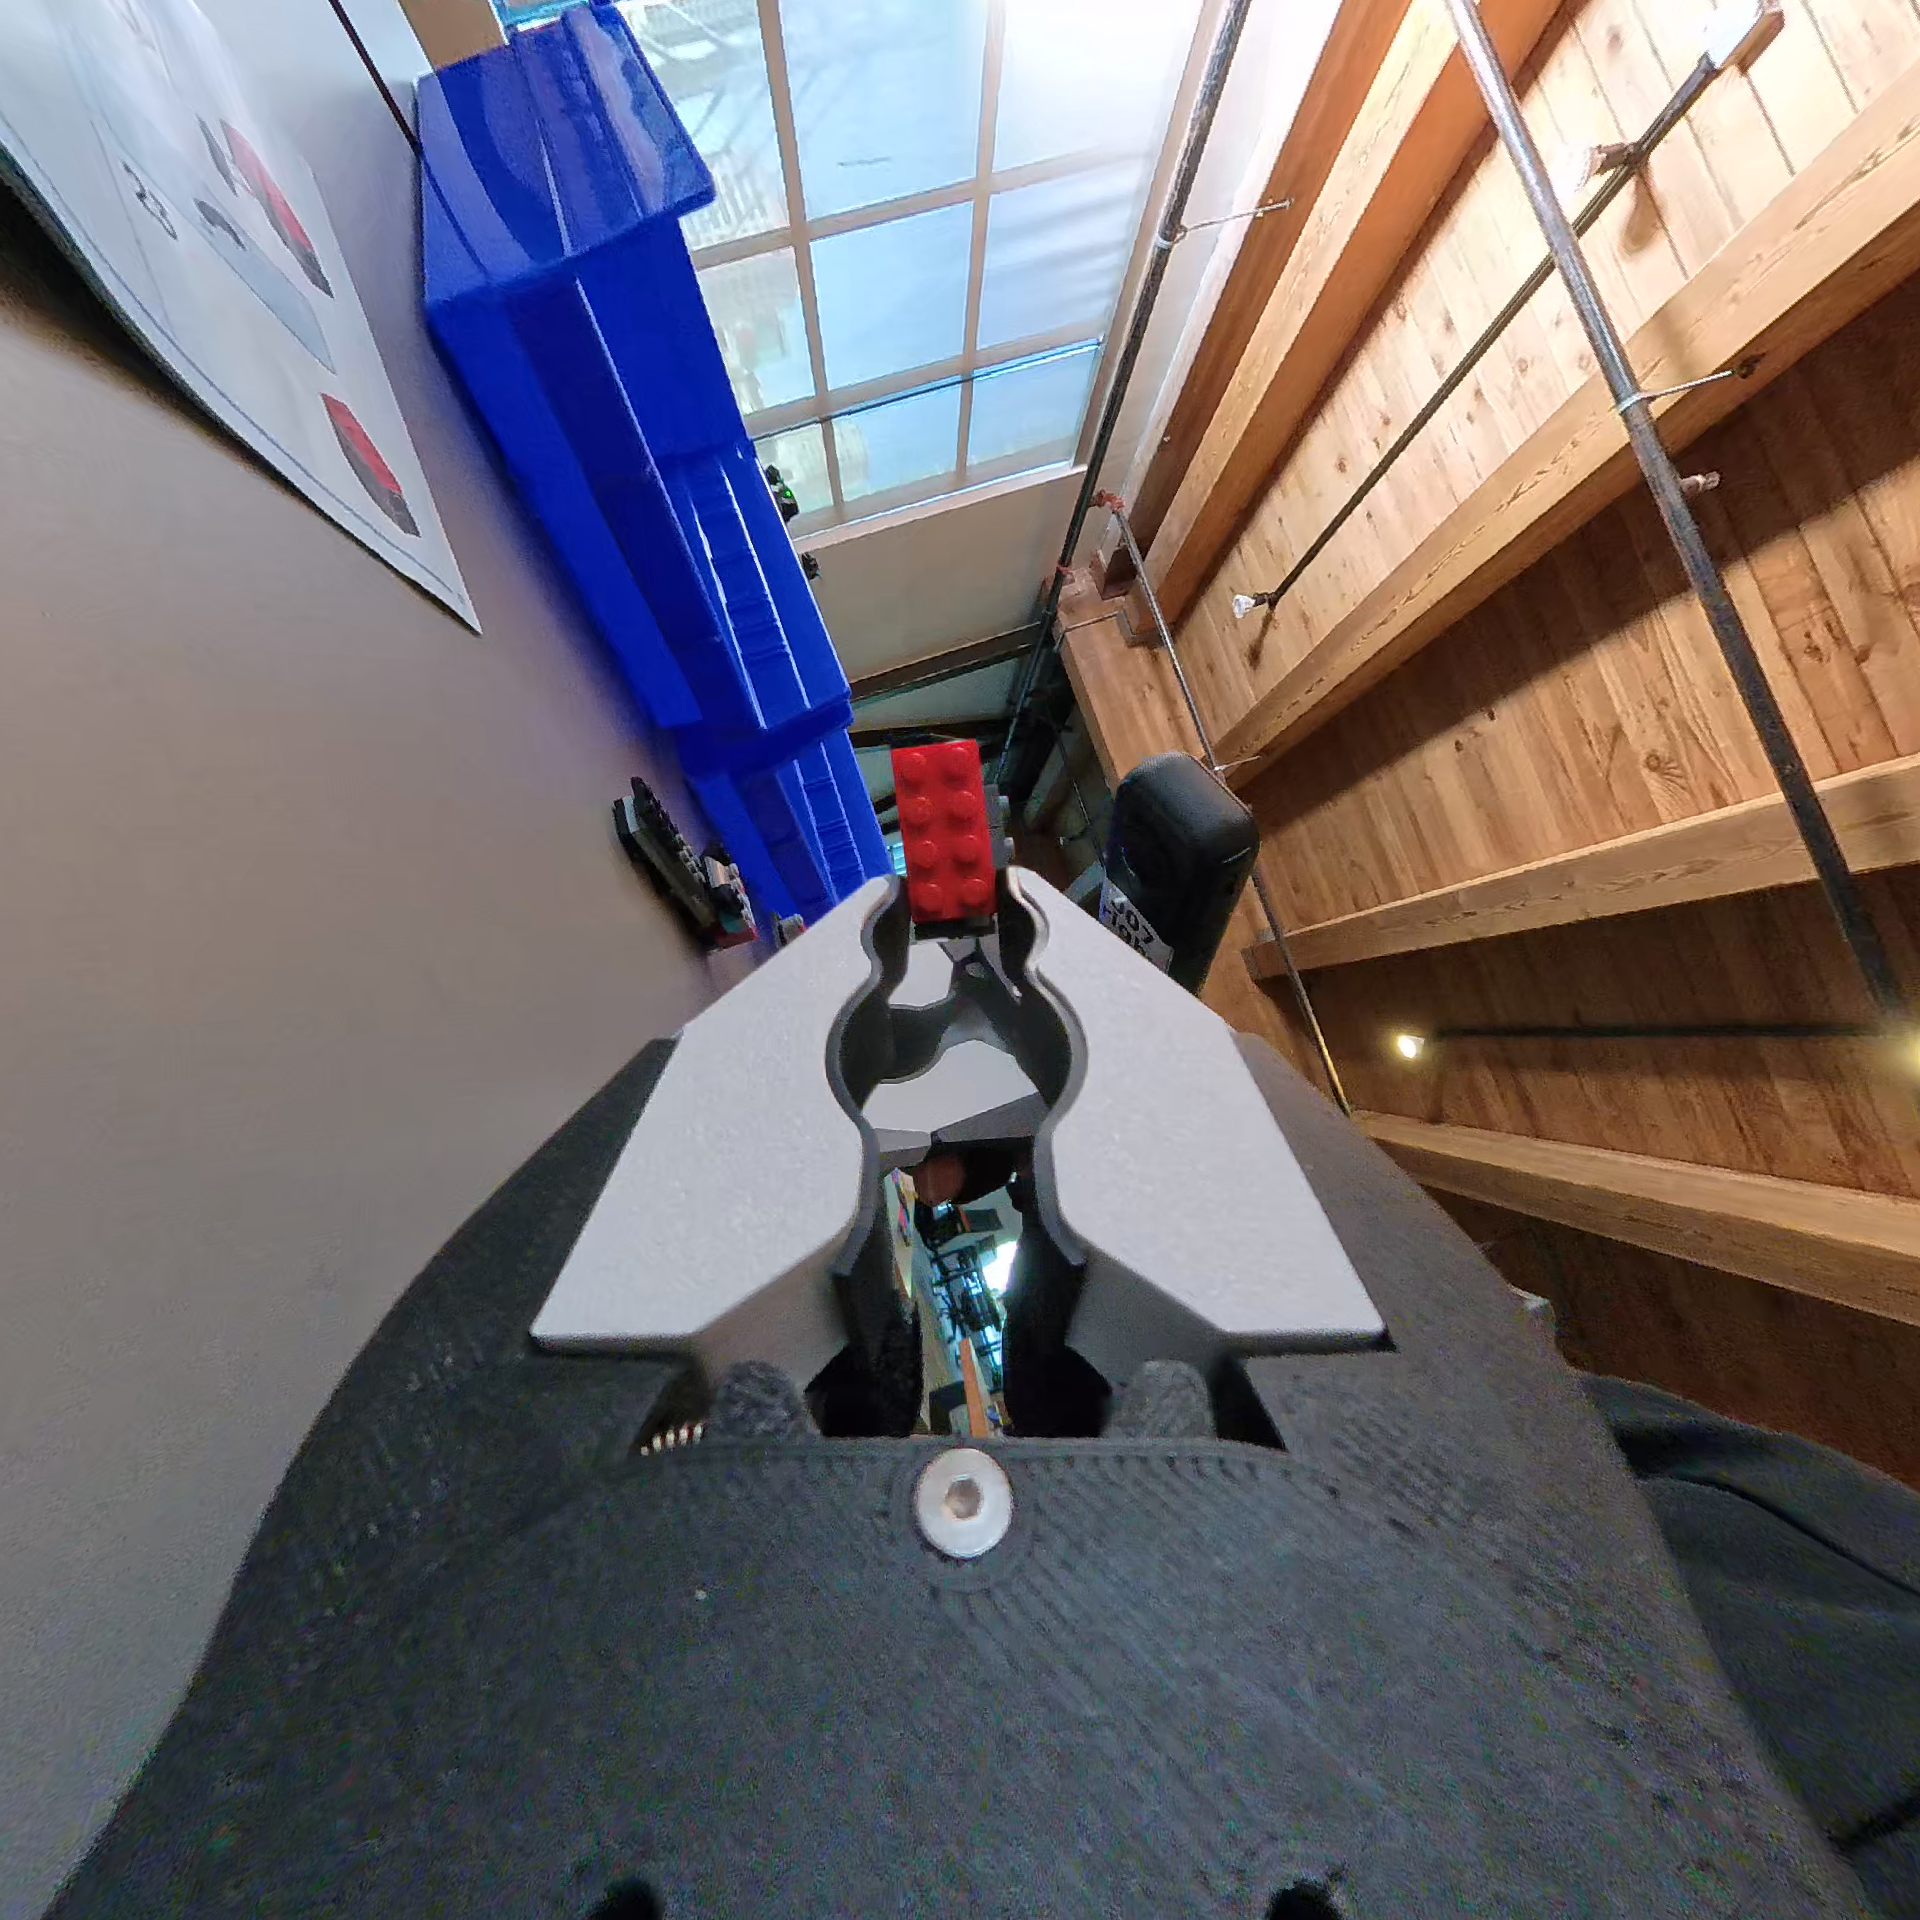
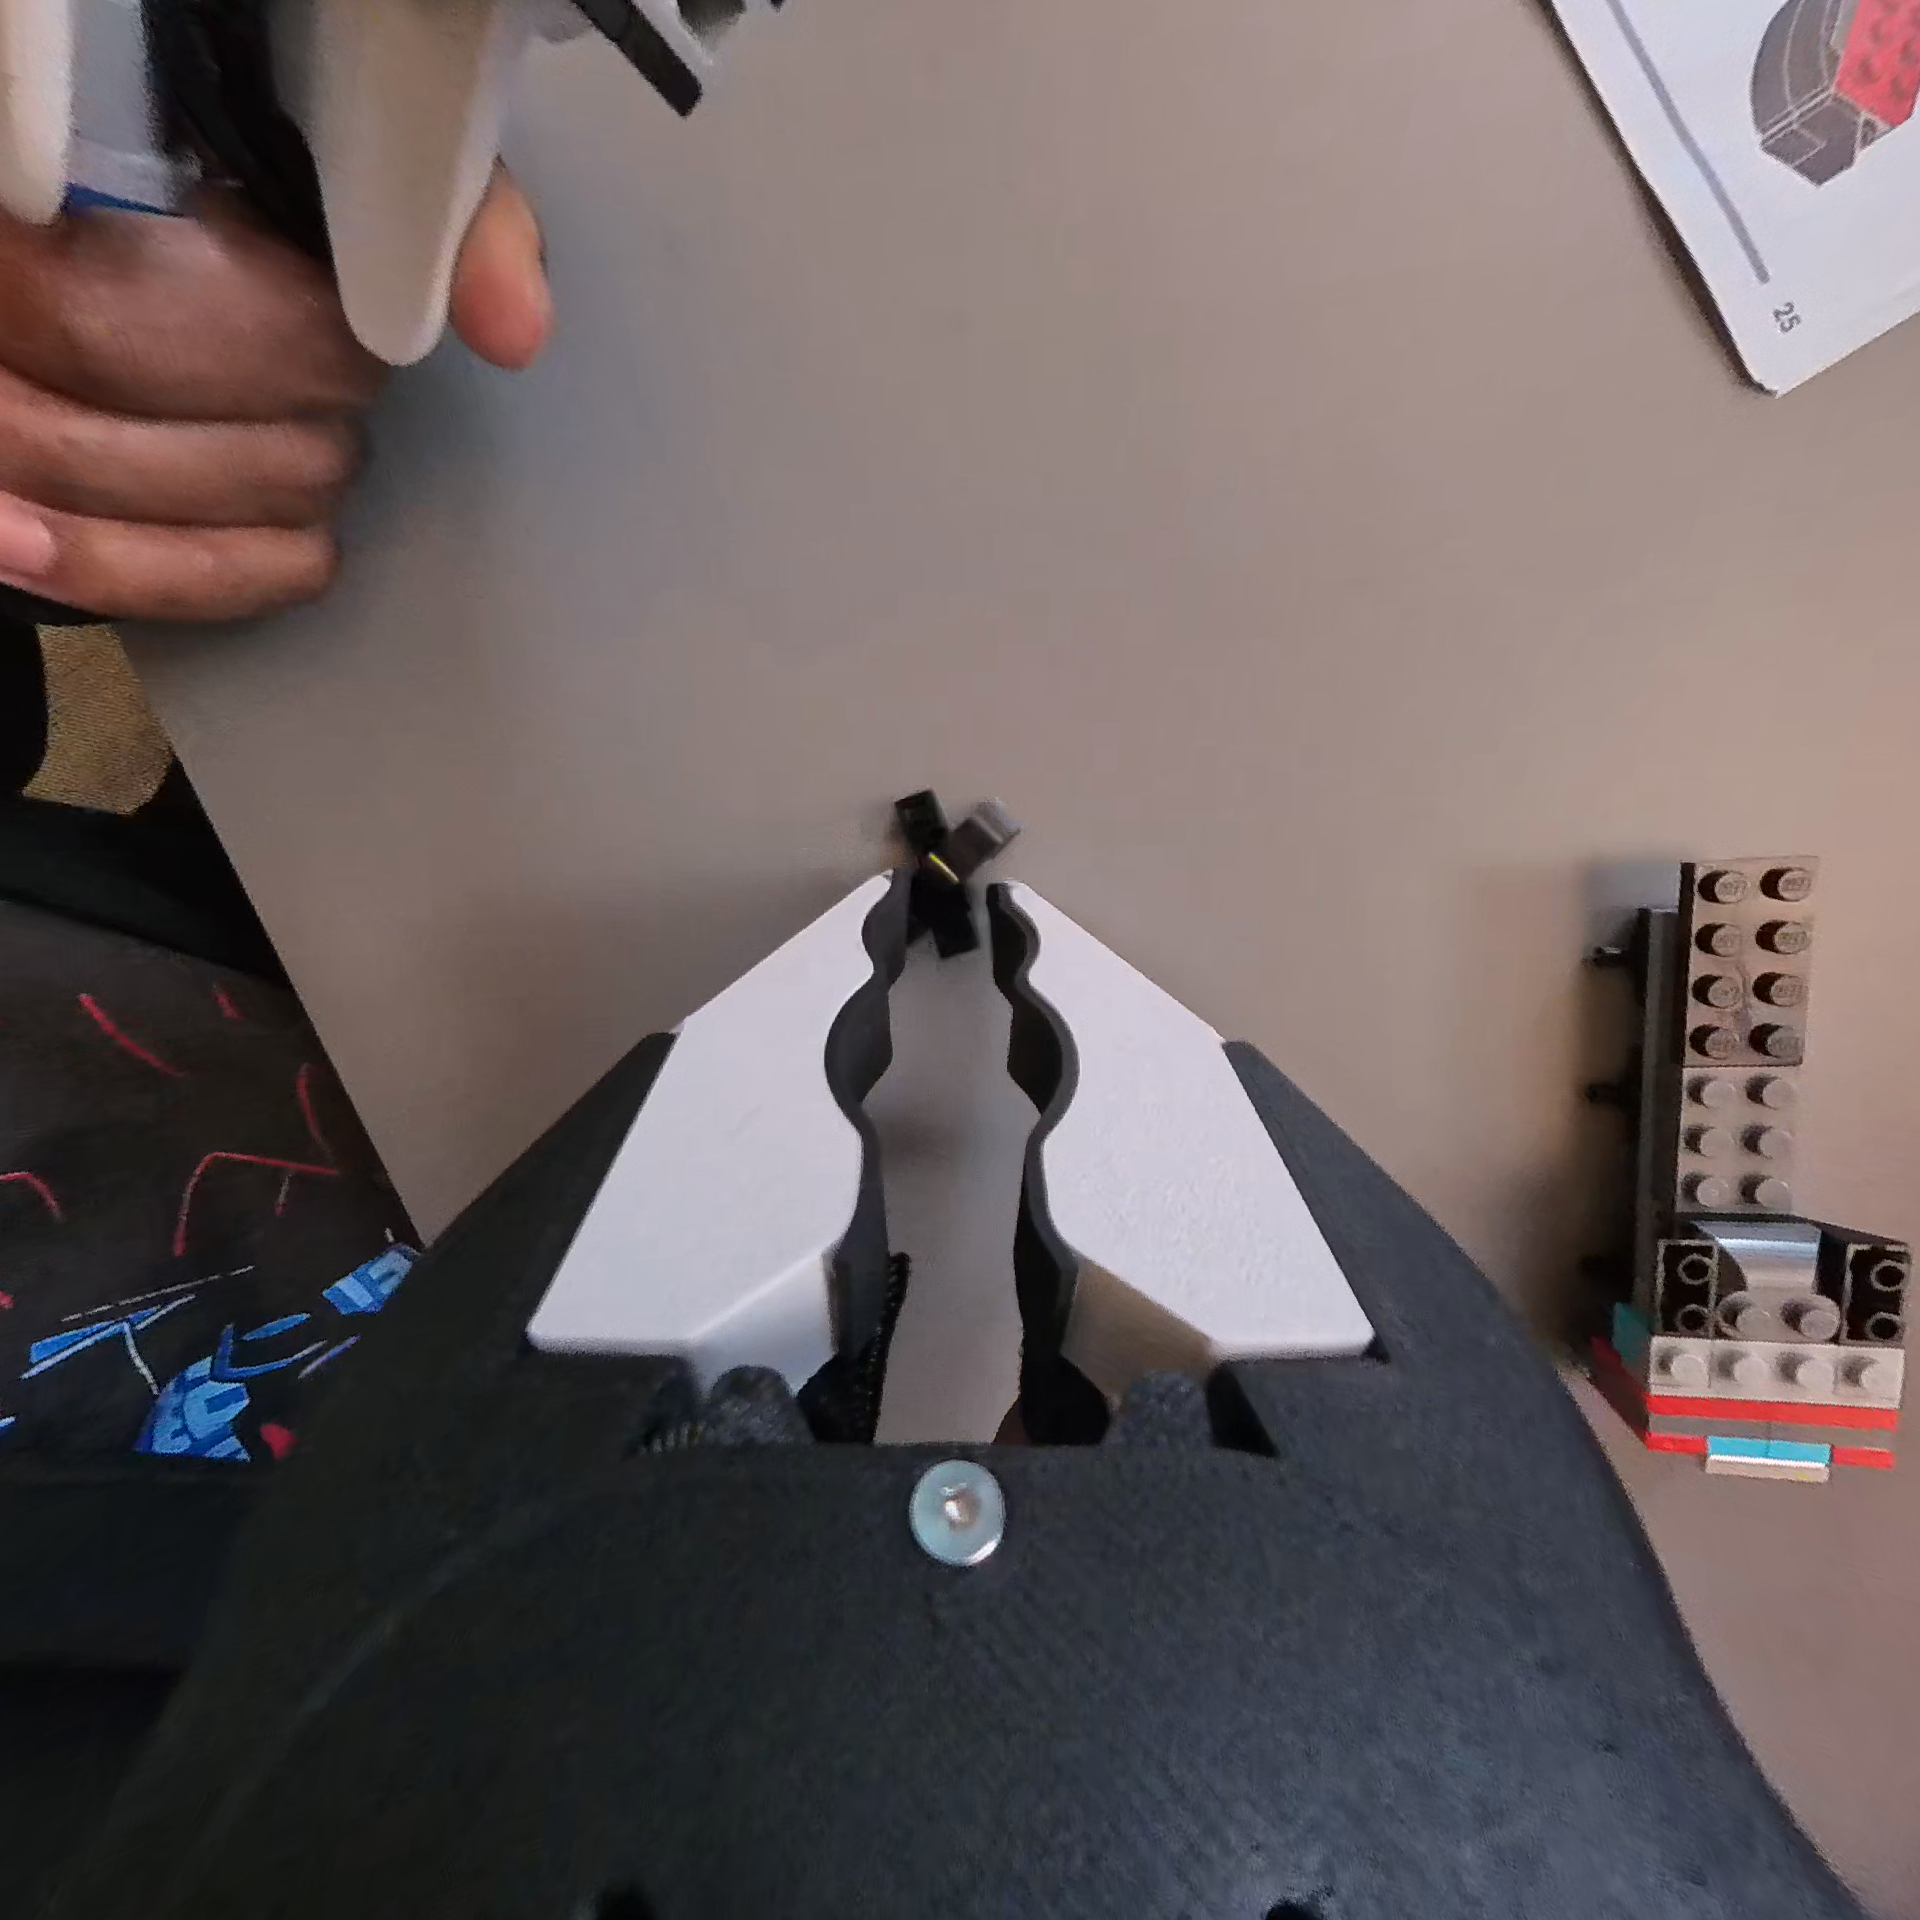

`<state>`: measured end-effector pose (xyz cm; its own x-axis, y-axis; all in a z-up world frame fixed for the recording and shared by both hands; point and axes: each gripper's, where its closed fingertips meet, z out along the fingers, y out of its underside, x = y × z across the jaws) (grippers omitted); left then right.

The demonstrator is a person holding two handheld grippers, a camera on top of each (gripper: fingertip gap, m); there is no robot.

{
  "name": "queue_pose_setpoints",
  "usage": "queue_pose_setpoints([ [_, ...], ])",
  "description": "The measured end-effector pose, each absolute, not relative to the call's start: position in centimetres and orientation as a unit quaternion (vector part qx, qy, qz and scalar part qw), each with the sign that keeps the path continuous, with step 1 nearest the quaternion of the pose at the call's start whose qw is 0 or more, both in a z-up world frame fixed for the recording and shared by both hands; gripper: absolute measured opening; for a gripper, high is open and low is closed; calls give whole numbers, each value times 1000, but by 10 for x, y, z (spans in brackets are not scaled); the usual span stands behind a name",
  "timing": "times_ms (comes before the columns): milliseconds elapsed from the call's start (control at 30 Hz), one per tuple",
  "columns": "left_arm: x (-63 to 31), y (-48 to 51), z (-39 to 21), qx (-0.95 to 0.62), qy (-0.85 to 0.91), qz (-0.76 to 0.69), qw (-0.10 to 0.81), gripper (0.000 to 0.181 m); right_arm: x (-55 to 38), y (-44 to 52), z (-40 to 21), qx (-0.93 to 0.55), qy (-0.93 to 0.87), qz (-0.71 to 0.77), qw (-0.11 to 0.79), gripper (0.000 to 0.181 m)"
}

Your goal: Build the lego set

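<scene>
Across the scene, largest first:

Tabletop [image 2: 1195, 499]: a plain grey-beige surface that carries everything; in the left wrist view it stands tilted up the left side, because that camera is rolled and raised.

Blue bins [image 1: 623, 436]: a row of storage bins along the far edge of the tabletop, seen only in the left wrist view.

Instruction booklet [image 2: 1766, 177]: open and flat at the upper right of the right wrist view, well apart from the build.

Partial build [image 2: 1756, 1164]: the lego set so far, lying on the tabletop right of the right claw, apart from it, studs facing the camera; dark plates at the far end, grey in the middle, red and teal layers at the near end.

Left claw [image 1: 951, 899]: clenched on the lower end of a red brick [image 1: 940, 831] with a grey part behind it, held up in the air off the tabletop.

Right claw [image 2: 940, 894]: tips close together, gripping a small black piece [image 2: 935, 883] that crosses a small grey piece [image 2: 987, 831]; whether those two are joined I cannot tell.

Step in hand: seemingly a sub-assembly stage, each claw carrying its own part while the main build waits untouched.

Next move calls for: probably bringing the two held parts together, studs lined up squarely, with a firm grip on the tiny pieces, which could twist or slip under pressing force.
</scene>
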<state>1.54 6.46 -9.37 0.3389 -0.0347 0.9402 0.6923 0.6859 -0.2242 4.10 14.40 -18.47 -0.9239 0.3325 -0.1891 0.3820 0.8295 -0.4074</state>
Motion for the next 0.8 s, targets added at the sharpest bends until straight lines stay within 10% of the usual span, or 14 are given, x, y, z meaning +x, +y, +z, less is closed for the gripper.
queue_pose_setpoints([
  [800, 26, 79, -93, -332, -515, -275, 741, 16, 20, 73, -99, -13, 888, -449, -100, 65],
])
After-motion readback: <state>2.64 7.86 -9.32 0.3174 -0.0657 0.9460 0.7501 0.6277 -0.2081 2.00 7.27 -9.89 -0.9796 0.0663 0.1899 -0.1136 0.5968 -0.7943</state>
